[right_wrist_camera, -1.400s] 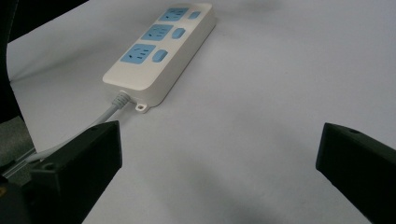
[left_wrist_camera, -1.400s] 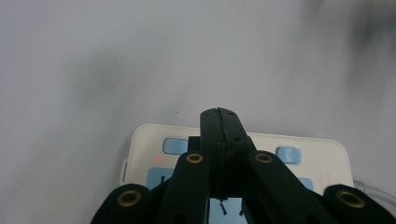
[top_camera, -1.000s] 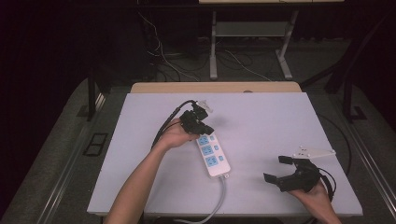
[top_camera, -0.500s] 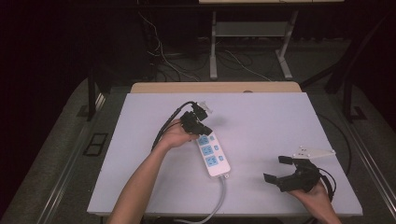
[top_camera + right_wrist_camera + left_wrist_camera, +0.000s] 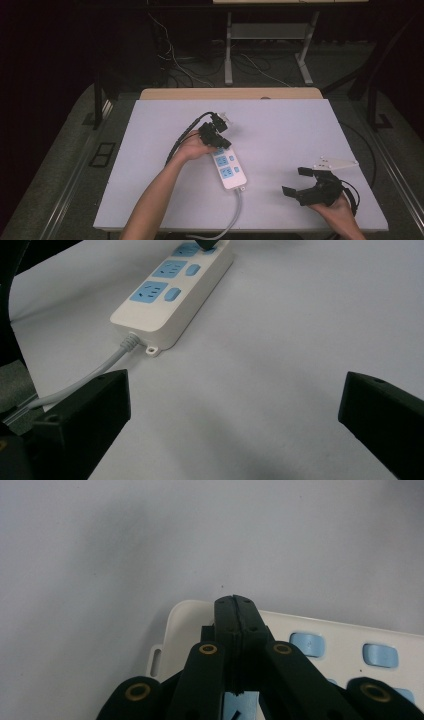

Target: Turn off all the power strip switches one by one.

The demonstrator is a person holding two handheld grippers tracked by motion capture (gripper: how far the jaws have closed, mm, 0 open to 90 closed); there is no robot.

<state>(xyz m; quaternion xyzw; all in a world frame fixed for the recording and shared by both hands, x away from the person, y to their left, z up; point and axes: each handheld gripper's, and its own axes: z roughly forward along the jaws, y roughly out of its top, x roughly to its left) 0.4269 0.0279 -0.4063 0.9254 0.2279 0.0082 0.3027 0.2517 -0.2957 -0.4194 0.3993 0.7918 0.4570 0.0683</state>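
Observation:
A white power strip (image 5: pixel 229 169) with blue sockets lies near the middle of the white tabletop (image 5: pixel 290 125), and its grey cable (image 5: pixel 235 212) runs off the near edge. My left gripper (image 5: pixel 220 144) is shut and points down at the strip's far end. In the left gripper view the closed jaws (image 5: pixel 234 601) hover over that end of the strip (image 5: pixel 187 622) with nothing between them. My right gripper (image 5: pixel 297 181) stands open at the near right, well apart from the strip. In the right gripper view its jaws (image 5: pixel 232 410) frame bare table, with the strip (image 5: pixel 170 295) and cable (image 5: pixel 85 380) beyond.
A wooden table edge (image 5: pixel 230 93) shows behind the white top. Cables (image 5: pixel 250 65) and a metal frame (image 5: pixel 228 50) sit on the dark floor at the back. The left gripper's black cable (image 5: pixel 182 137) loops over the table.

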